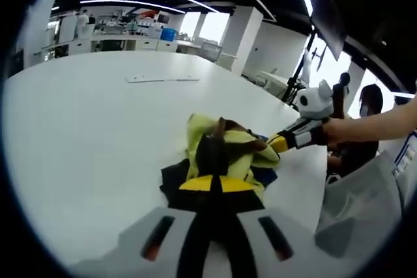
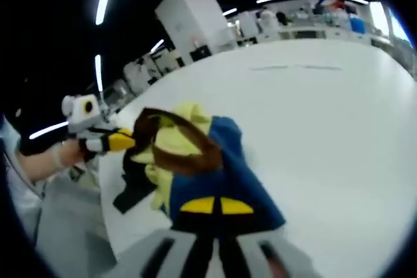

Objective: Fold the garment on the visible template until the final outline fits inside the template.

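A crumpled garment (image 1: 225, 151) of yellow, blue and black cloth with a brown trim lies bunched on the white table (image 1: 98, 135). In the left gripper view my left gripper (image 1: 212, 185) has its yellow-tipped jaws pressed together on the garment's near black edge. My right gripper (image 1: 285, 141) comes in from the right, held by a hand, its tip in the cloth. In the right gripper view the right gripper (image 2: 216, 207) is shut on the blue part of the garment (image 2: 221, 161). The left gripper (image 2: 119, 140) bites the far yellow side.
A thin pale outline (image 1: 163, 78) lies flat on the table well beyond the garment, seen too as a faint outline (image 2: 296, 68). The table edge (image 1: 322, 180) runs close on the right, with a seated person (image 1: 365, 128) past it. Desks and pillars stand at the back.
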Demonstrator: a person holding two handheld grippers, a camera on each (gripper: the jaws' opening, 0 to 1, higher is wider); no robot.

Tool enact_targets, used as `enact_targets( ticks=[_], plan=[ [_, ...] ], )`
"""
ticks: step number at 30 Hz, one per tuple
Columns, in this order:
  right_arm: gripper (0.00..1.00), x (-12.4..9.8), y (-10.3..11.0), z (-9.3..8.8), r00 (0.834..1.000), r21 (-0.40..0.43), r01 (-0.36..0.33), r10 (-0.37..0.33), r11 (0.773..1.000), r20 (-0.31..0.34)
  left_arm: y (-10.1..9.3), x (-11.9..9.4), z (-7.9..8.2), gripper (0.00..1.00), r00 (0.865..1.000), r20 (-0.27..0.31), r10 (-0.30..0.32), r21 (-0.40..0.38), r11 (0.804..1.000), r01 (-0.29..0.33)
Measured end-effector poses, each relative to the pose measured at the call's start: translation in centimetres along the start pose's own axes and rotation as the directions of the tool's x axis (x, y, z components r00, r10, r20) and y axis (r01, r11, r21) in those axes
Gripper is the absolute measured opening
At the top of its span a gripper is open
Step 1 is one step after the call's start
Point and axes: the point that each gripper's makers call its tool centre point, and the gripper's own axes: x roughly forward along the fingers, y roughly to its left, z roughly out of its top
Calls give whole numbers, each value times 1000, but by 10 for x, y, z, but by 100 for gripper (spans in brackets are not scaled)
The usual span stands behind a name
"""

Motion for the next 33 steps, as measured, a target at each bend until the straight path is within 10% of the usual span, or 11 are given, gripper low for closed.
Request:
enact_targets(
  ticks=[17, 33],
  plan=[
    [0, -69, 33, 90, 949, 16, -80, 71, 997, 306, 10, -40, 47, 0, 997, 69, -22, 23, 1000, 20],
    [0, -94, 71, 149, 901, -56, -115, 128, 992, 413, 18, -62, 104, 0, 983, 181, -24, 45, 999, 16]
  ],
)
